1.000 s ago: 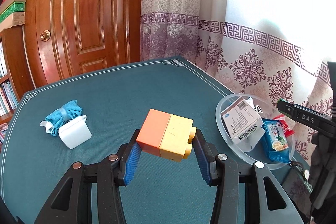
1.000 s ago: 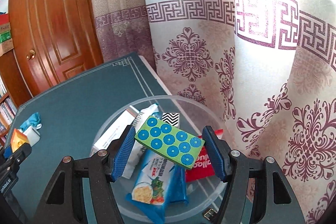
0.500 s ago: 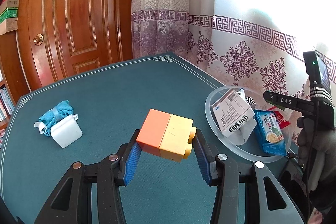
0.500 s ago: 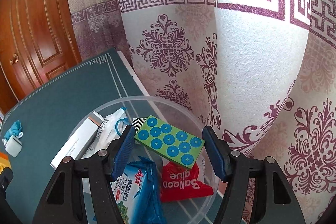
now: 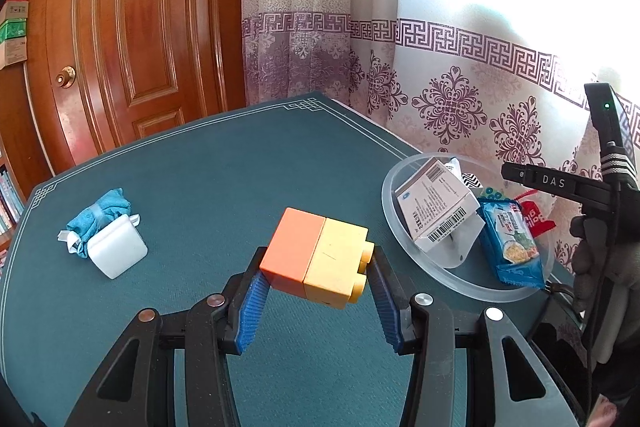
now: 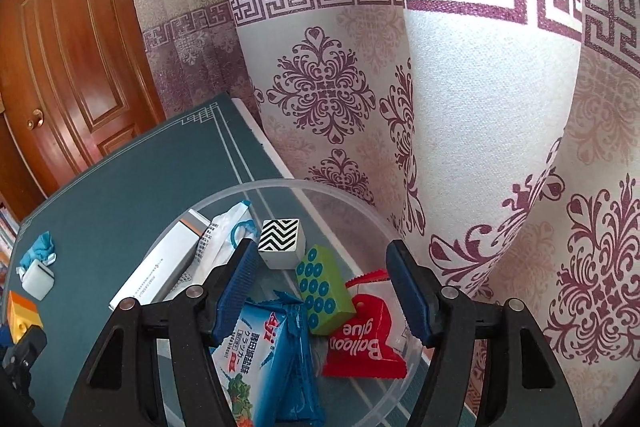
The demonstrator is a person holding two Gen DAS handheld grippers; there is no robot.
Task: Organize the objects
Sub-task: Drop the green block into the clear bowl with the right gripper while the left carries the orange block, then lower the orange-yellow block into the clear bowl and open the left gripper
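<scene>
Between the left tongs (image 5: 316,301), pinched above the bench (image 5: 200,179), sits the orange-and-yellow block (image 5: 320,261), best carried level to the clear bowl (image 6: 362,215) under the spread right tongs (image 6: 320,285), beside the green block (image 6: 324,293).

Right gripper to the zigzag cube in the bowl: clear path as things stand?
Probably yes. The right gripper is open and empty above the clear bowl; the zigzag cube sits uncovered just ahead, the green dotted block beside it.
</scene>
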